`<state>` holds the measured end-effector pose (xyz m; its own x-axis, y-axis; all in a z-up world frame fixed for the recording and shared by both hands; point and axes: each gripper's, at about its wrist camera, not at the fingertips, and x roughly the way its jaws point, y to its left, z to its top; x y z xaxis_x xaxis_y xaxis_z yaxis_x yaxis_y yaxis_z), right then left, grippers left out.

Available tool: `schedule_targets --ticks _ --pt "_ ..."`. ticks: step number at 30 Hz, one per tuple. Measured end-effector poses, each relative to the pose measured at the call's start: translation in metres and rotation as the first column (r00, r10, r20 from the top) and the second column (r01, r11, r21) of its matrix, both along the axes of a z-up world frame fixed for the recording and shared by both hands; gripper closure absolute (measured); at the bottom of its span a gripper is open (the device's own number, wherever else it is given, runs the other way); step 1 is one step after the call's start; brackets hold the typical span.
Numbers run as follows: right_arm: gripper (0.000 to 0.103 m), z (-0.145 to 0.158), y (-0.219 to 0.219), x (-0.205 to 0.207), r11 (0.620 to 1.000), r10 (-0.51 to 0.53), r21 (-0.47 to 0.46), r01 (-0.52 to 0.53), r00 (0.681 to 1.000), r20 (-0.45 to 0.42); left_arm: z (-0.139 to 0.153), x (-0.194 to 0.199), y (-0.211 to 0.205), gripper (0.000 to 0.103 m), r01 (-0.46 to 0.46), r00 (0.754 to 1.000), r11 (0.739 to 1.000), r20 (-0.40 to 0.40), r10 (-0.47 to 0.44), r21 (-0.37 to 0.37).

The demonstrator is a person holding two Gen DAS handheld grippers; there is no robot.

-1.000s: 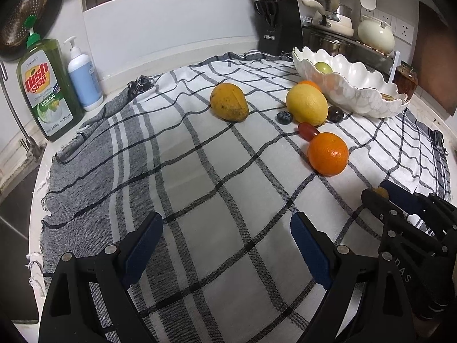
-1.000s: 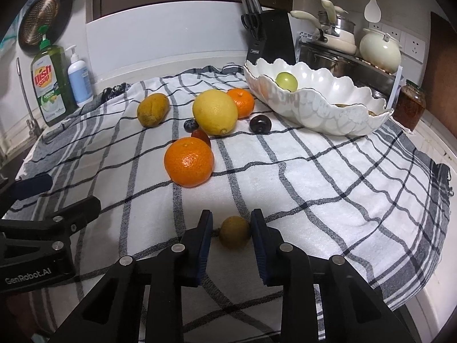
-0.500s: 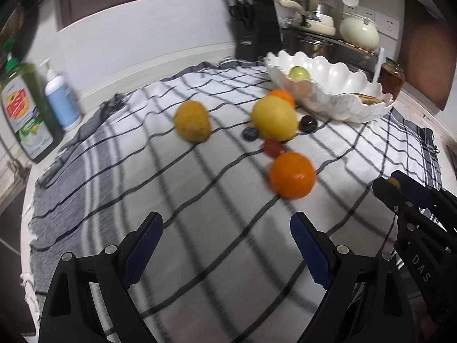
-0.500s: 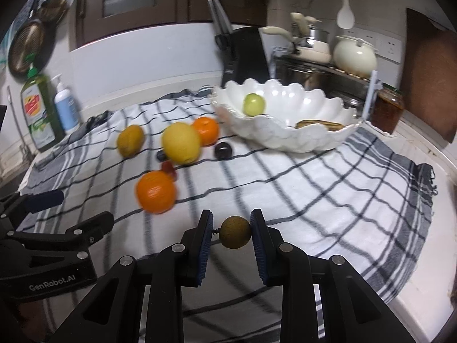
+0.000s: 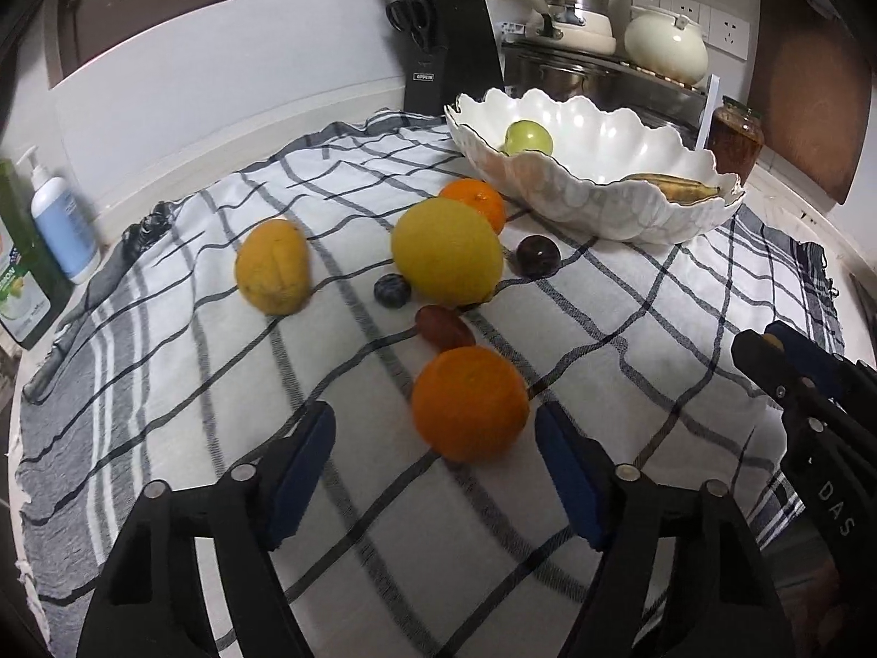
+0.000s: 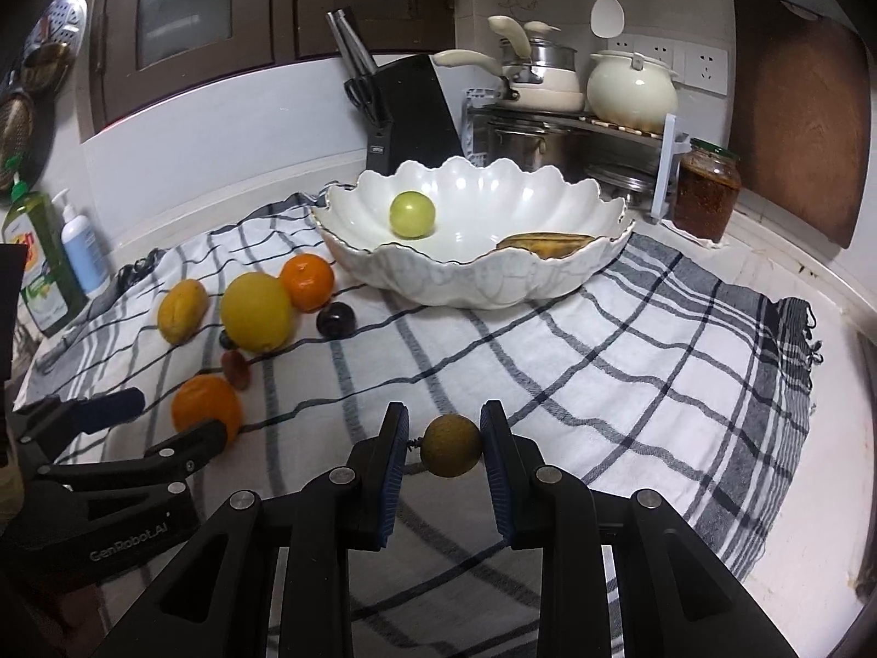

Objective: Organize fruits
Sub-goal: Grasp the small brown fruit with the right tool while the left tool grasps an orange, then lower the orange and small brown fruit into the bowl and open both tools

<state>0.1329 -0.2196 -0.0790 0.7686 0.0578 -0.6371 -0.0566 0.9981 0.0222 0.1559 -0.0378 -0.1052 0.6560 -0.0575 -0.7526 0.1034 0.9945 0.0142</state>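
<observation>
Home kitchen: knife block, pots, dish soap.

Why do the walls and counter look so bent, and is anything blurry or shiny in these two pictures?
Both views use fisheye lenses: edges bow and corners go black. Left wrist view: the soap bottles at the left edge smear, and the near orange is slightly soft. Right wrist view: sharper, with glare on the white bowl and the cream pot.
</observation>
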Motion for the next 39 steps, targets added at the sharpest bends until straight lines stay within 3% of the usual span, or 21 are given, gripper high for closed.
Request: schedule_targets --ticks 4,11,21,39 --pt "0.074 -0.005 -0.003 0.004 1.000 0.001 0.009 -0.001 1.000 -0.012 -0.005 0.007 -0.004 0.037 0.007 1.000 1.000 -0.012 -0.007 -0.001" --pt "0.074 -0.011 -0.007 0.008 1.000 -0.005 0.024 0.005 1.000 -0.028 -0.012 0.014 -0.011 0.057 0.039 0.999 0.999 -0.033 -0.040 -0.006" --pt "0.074 -0.006 -0.011 0.004 0.999 -0.015 0.030 0.016 1.000 -0.023 -0.005 0.006 -0.013 0.059 0.050 0.998 0.999 -0.029 -0.050 -0.002" --pt "0.074 0.040 -0.023 0.009 0.999 -0.042 -0.001 0.042 0.996 0.078 0.048 0.006 -0.020 0.059 0.086 0.994 0.996 0.073 -0.083 -0.029"
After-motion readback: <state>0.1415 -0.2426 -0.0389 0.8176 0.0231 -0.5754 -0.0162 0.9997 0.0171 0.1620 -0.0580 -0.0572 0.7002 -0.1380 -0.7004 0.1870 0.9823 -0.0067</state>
